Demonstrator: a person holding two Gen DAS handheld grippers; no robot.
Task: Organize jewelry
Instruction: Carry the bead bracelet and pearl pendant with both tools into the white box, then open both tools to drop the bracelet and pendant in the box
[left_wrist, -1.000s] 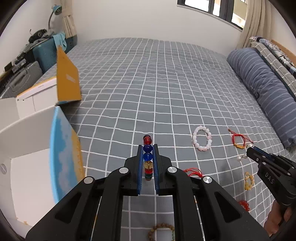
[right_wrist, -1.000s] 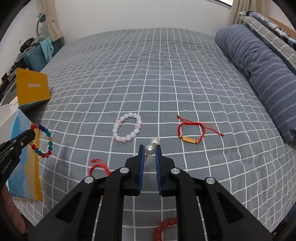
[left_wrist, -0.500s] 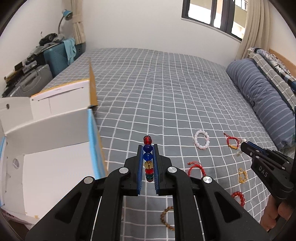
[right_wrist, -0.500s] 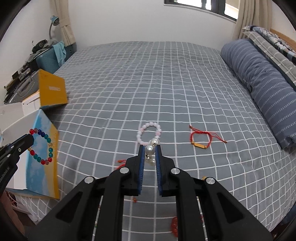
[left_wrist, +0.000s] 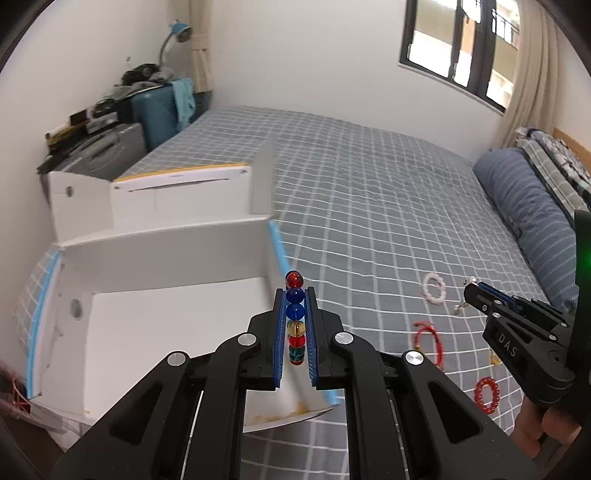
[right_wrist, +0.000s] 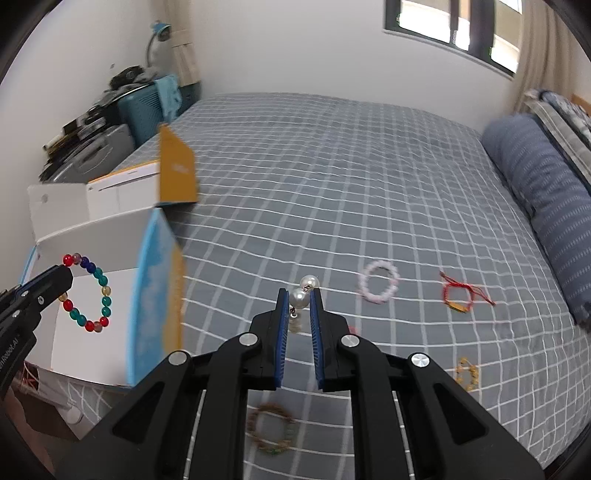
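Gripping a multicoloured bead bracelet (left_wrist: 294, 317) edge-on, its ring standing vertical above the open white box (left_wrist: 159, 325), the left tongs (left_wrist: 294, 332) are clenched. The right tongs (right_wrist: 298, 314), lettered "DAS", pinch a pearl earring (right_wrist: 301, 297) above the bed (right_wrist: 332, 184), right of the box.

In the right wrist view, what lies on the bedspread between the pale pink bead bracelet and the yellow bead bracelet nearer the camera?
Right wrist view: only bare checked bedspread between the pale pink bead bracelet and the yellow bead bracelet. The red cord bracelet sits off to the side.
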